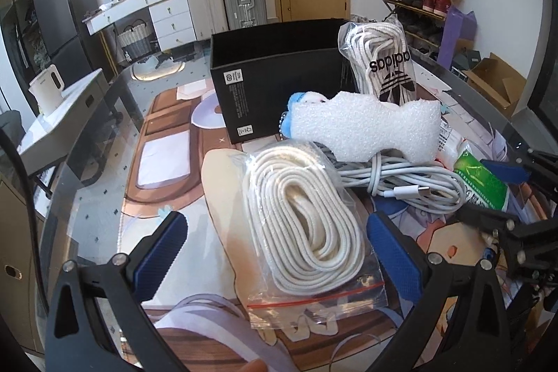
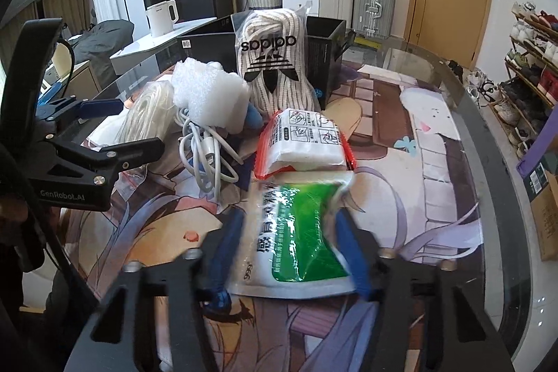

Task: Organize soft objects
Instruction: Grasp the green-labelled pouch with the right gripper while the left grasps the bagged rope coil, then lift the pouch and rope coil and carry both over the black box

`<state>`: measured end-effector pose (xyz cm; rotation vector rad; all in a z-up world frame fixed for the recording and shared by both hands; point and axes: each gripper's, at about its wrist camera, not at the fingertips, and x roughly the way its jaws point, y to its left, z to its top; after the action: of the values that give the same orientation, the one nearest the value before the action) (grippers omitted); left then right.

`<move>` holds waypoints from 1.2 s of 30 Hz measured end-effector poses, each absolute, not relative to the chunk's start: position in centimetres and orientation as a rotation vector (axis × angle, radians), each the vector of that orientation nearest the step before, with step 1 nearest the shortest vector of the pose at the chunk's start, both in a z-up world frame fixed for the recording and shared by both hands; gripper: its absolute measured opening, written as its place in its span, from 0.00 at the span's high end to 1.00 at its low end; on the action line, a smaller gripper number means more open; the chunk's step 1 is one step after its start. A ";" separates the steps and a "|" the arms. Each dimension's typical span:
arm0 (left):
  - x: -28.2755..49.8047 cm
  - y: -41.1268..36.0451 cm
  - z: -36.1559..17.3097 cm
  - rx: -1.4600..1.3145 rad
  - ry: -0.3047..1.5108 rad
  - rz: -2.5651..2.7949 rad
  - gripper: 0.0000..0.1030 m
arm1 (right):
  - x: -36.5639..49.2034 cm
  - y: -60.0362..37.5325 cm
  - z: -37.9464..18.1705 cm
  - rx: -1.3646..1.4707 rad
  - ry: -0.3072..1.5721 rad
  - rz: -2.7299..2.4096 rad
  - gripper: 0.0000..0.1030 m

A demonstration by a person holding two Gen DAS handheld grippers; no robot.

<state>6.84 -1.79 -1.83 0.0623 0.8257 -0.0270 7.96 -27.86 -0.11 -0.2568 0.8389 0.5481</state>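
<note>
My left gripper [image 1: 279, 239] is open, its blue pads on either side of a clear zip bag of white cord [image 1: 307, 225] lying on the printed mat. My right gripper [image 2: 289, 250] has its blue fingers against both sides of a green and white packet [image 2: 300, 239], which looks squeezed between them. A white foam piece [image 1: 362, 128], a coiled white cable [image 1: 401, 183], an Adidas bag of laces [image 1: 383, 61] and a red-edged bag of white pads [image 2: 307, 142] lie in a pile. An open black box [image 1: 279, 82] stands behind the pile.
The round glass table edge [image 2: 488, 135] curves on the right. A small blue plush [image 1: 294, 114] pokes from under the foam. A side table with a white kettle [image 1: 47, 89] stands left. Suitcases, a shoe rack and a door are beyond.
</note>
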 end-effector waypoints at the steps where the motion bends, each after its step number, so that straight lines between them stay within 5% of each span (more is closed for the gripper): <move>1: 6.8 -1.5 -1.9 0.051 0.830 -0.031 0.00 | 7.8 -28.0 -0.1 -0.254 0.836 0.549 0.52; 9: 7.0 -0.8 -2.2 -0.004 0.847 -0.052 0.01 | 6.9 -28.6 0.1 -0.248 0.818 0.547 0.60; 14: 6.4 -1.3 -2.2 0.003 0.842 -0.091 0.19 | 6.5 -28.9 0.1 -0.247 0.811 0.551 0.63; 19: 5.6 -1.5 -2.2 -0.006 0.826 -0.126 0.53 | 6.2 -29.3 0.1 -0.233 0.803 0.552 0.65; 22: 5.1 -1.2 -2.1 -0.023 0.815 -0.141 0.60 | 6.0 -29.5 0.3 -0.226 0.796 0.552 0.65; 36: 3.0 0.6 -0.9 -0.069 0.756 -0.148 0.65 | 5.0 -30.1 2.4 -0.199 0.732 0.545 0.65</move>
<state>3.00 0.58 -0.89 -0.0691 0.7558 -0.1483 4.96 -30.10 2.37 -0.1988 0.7321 0.5445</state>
